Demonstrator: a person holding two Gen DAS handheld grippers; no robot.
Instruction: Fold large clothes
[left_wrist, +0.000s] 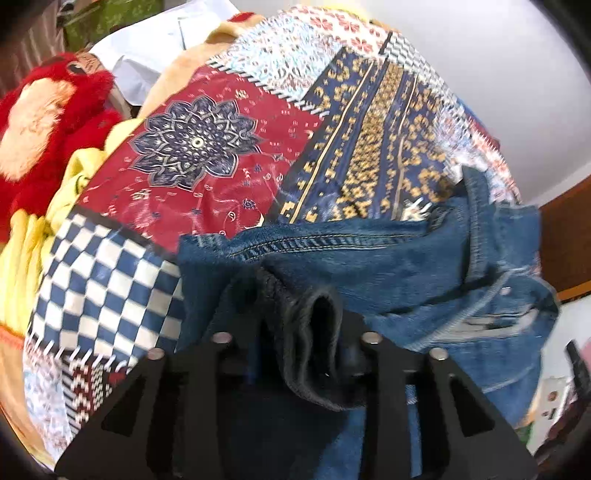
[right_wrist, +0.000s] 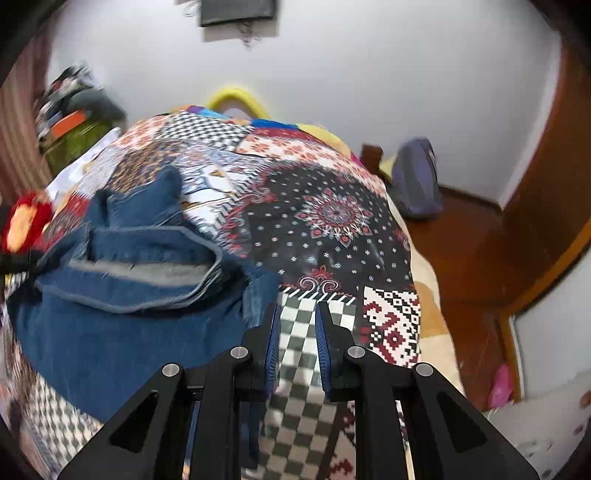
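- A home bedroom is showing here: a bed is lying under a patchwork-printed cotton bedspread (right_wrist: 325, 221) of red, navy and checked panels.
- A fluffy red plush toy (left_wrist: 48, 122) is sitting at the bed's left edge.
- A grey-blue fabric backpack (right_wrist: 417, 181) is leaning against the plain white wall (right_wrist: 369, 74), on the brown wooden floor (right_wrist: 461, 251) beyond the bed's far corner.

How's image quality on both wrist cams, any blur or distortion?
Left wrist: heavy fisheye bowing, dark vignette corners; denim jacket fairly sharp, red plush toy smeared. Right wrist: motion blur on the jacket and the frame edges; patchwork bedspread centre clearer. Even indoor light, no glare.
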